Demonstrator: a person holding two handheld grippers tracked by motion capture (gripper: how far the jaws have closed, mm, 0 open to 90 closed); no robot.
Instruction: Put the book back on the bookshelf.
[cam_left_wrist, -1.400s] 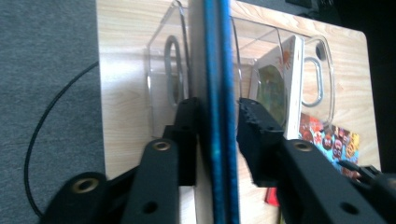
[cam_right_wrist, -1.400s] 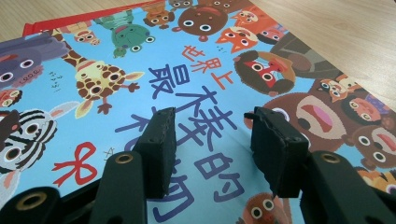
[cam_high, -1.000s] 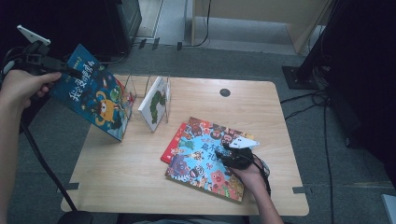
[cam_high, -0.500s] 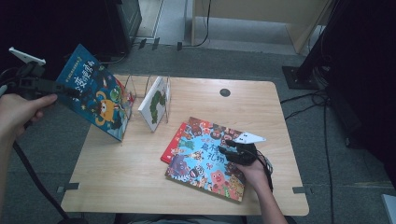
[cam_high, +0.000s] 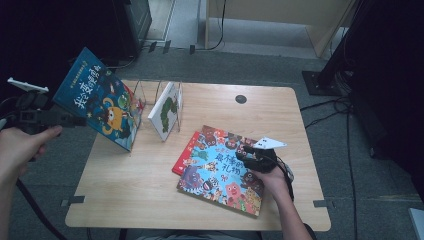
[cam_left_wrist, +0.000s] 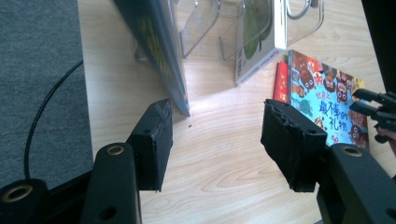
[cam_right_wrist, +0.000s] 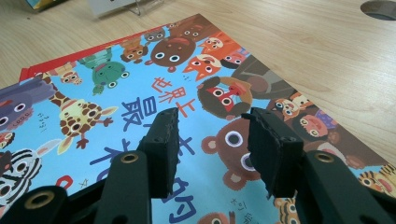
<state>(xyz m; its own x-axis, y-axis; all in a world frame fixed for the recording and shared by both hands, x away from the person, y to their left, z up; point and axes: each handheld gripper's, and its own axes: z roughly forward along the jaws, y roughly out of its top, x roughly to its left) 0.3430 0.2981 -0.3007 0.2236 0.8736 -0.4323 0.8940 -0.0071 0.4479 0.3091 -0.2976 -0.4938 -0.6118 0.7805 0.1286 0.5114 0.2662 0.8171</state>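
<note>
Four books share the wooden table (cam_high: 150, 195), and the clear rack (cam_high: 150, 97) near its far left corner serves as the landmark. Left of the rack, the dark blue book (cam_high: 100, 102) stands tilted, its lower corner on the table's left edge and its top leaning out past that edge. In the rack itself the white book (cam_high: 167, 110) stands upright. Right of the rack and nearer the person, the animal-cover book (cam_high: 222, 170) lies flat on top of a red book (cam_high: 184, 157), which peeks out along its rack-side edge.

The left gripper (cam_high: 75, 121) hovers off the table's left edge, beside the blue book, jaws apart and gripping nothing; they have been opening in the last moment. The right gripper (cam_high: 245, 152) rests over the animal-cover book (cam_right_wrist: 140, 93), jaws apart with only the cover beneath them; they have just been narrowing.

Bare wood lies open in front of the rack, down to the near edge, and along the far right side.

The left gripper view shows the blue book's (cam_left_wrist: 159, 56) bottom corner just beyond its pads (cam_left_wrist: 152, 140), plus the rack's clear dividers. The right gripper view shows the cover close up.
</note>
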